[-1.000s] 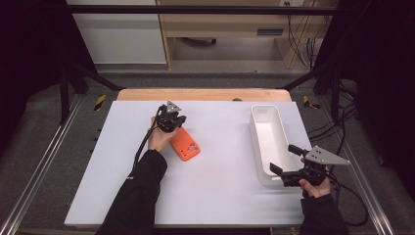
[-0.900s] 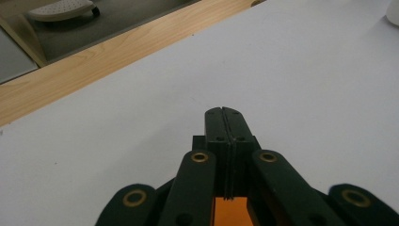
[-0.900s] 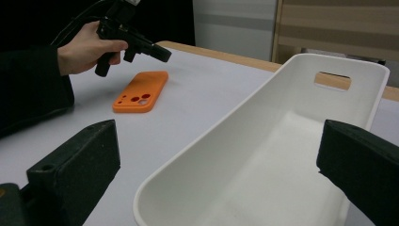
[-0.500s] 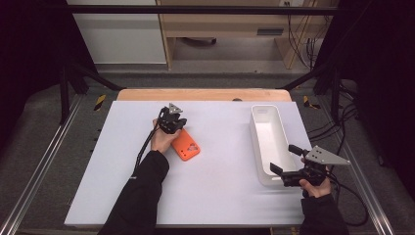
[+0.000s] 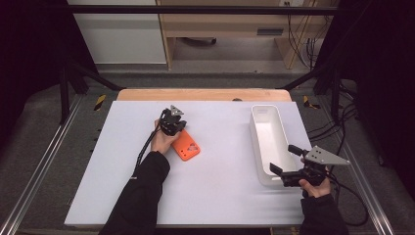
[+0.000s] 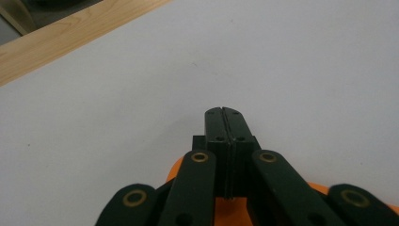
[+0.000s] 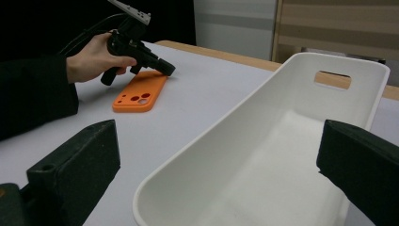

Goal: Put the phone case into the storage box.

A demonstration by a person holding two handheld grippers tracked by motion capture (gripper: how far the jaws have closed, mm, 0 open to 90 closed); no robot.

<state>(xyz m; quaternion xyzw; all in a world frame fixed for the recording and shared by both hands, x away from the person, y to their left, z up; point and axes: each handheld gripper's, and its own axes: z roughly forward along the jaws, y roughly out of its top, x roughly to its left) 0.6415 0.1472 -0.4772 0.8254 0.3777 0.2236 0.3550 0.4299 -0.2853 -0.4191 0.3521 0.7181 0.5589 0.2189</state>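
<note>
An orange phone case lies flat on the white table, left of middle. My left gripper is shut, jaws pressed together with nothing between them, its tip low at the case's far end. In the left gripper view the closed jaws point over bare table, with the orange case under their base. The right gripper view shows that gripper beside the case. My right gripper is open, its jaws either side of the near end of a white bin, not pressing on it.
The long white bin is empty and has a handle slot in its far wall. A wooden strip borders the table's far edge. Metal rails run along both sides.
</note>
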